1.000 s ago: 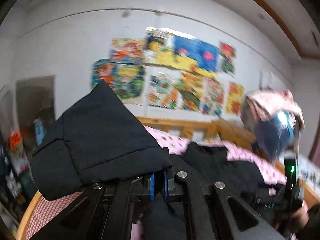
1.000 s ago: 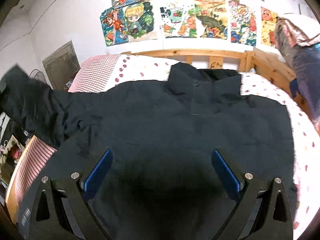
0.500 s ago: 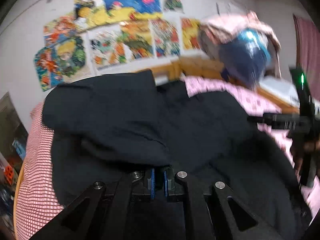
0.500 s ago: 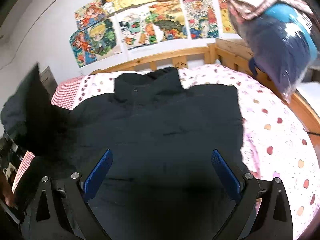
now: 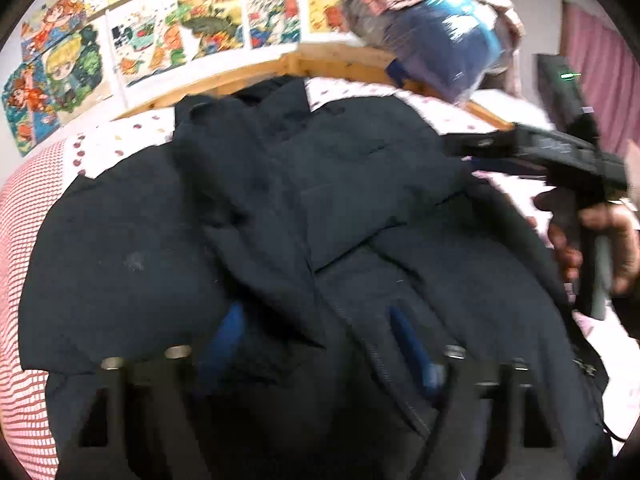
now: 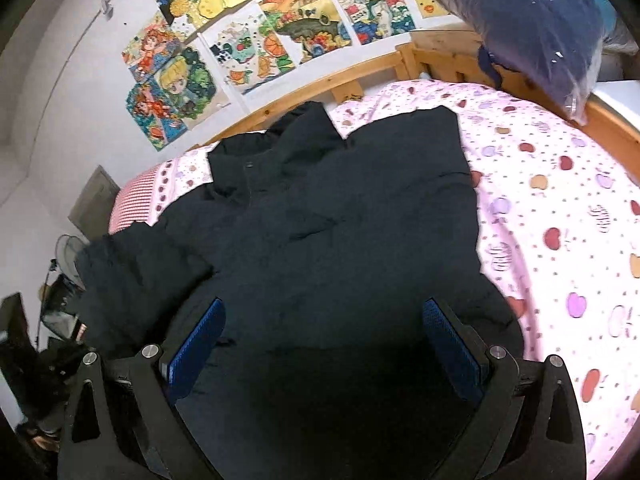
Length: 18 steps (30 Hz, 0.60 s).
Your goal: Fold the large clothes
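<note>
A bed with a pink spotted sheet [image 6: 560, 200] and a wooden frame [image 6: 304, 94] stands against a wall hung with coloured drawings [image 6: 256, 36]. The black jacket [image 6: 340, 220] lies flat across the sheet, collar toward the headboard. One sleeve [image 5: 248, 200] is laid diagonally over the jacket's body, which appears to narrow the garment for folding. The left gripper [image 5: 316, 340] hangs over the sleeve, jaws opening, blurred; no cloth is seen pinched between the pads. The right gripper [image 6: 324, 344] hovers over the jacket's lower part, jaws wide apart, grasping nothing.
</note>
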Motion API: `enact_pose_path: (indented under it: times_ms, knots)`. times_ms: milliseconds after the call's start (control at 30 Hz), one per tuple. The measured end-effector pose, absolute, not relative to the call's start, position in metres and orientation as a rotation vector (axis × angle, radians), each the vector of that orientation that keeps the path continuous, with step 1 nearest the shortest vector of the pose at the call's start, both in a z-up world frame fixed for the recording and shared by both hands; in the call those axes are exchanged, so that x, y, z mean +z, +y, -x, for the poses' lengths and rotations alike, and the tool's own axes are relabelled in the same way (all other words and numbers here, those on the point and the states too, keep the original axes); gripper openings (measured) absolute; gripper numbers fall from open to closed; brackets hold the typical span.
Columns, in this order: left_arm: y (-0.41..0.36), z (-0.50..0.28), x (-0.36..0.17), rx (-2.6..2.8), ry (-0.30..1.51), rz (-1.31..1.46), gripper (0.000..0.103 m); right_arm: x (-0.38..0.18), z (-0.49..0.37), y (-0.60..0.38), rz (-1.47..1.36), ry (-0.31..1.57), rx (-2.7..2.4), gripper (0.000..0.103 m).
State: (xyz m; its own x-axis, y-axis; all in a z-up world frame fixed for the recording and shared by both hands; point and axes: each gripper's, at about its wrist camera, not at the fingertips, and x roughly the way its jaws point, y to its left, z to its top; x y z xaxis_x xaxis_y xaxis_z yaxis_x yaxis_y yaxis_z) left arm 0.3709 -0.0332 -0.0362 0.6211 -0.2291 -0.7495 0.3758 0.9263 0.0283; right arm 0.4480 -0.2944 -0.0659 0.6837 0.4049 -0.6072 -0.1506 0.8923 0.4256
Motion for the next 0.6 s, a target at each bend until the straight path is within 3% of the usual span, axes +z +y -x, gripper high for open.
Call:
enact_pose_path:
  times_ms: [367,600]
  knots:
    - [0.042,-0.355,0.008,-0.298,0.707,0.141,0.083,-0.067,-0.450,-0.257,-0.461,0.763,0.476,0.097]
    - [0.096,-0.369,-0.017,0.090,0.813,0.236,0.085,-0.092,-0.447,-0.243,-0.481,0.853,0.425,0.097]
